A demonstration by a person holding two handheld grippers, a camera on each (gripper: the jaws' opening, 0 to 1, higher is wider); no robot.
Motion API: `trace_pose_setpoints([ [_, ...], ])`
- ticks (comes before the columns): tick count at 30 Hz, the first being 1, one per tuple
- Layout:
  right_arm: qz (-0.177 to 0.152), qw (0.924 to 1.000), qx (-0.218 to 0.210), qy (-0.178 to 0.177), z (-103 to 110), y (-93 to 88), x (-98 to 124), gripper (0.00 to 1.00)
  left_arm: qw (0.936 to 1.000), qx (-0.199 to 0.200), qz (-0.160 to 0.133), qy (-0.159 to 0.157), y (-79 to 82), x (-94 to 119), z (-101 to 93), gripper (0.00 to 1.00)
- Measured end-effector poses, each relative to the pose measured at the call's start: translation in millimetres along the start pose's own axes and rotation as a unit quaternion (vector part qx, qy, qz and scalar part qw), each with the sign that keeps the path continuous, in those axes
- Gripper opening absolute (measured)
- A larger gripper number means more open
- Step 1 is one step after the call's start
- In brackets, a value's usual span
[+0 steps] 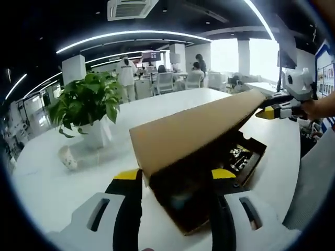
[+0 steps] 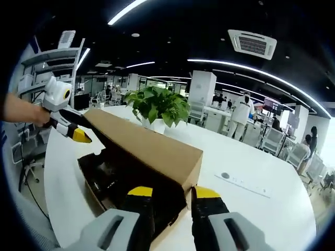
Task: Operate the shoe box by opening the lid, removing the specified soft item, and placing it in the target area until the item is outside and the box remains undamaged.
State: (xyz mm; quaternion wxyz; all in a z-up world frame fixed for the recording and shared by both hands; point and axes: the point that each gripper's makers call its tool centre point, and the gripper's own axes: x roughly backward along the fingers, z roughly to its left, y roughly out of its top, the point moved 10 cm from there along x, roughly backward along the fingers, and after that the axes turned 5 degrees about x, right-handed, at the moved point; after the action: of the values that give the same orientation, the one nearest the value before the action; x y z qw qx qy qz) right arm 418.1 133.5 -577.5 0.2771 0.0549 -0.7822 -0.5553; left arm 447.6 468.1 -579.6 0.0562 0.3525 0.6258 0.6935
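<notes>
Cardboard shoe box (image 1: 199, 157) lid (image 1: 196, 128) looks light, bendy (tears easily), so lift by the edge; left tongs (image 1: 175, 180) apart, right tongs (image 2: 166, 194) apart too.

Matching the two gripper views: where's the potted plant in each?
Left gripper view: potted plant sits left of centre on the white table, left of the raised box lid.
Right gripper view: potted plant sits upper centre, behind the box lid.
Shared landmark: the open shoe box, low in the middle of both.
</notes>
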Motion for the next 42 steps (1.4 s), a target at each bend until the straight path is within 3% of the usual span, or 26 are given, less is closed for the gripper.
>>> trace_pose_setpoints([
  [7, -0.005, 1.0000, 0.004, -0.005, -6.3, 7.2, -5.9, 0.21, 1.0000, -0.002, -0.006, 0.003, 8.3, -4.9, 6.2, 0.46],
  [42, -0.006, 0.9991, -0.003, -0.041, -35.3, 20.2, -25.7, 0.00, 0.9993, 0.002, -0.020, 0.032, 26.2, -21.5, 32.0, 0.24],
])
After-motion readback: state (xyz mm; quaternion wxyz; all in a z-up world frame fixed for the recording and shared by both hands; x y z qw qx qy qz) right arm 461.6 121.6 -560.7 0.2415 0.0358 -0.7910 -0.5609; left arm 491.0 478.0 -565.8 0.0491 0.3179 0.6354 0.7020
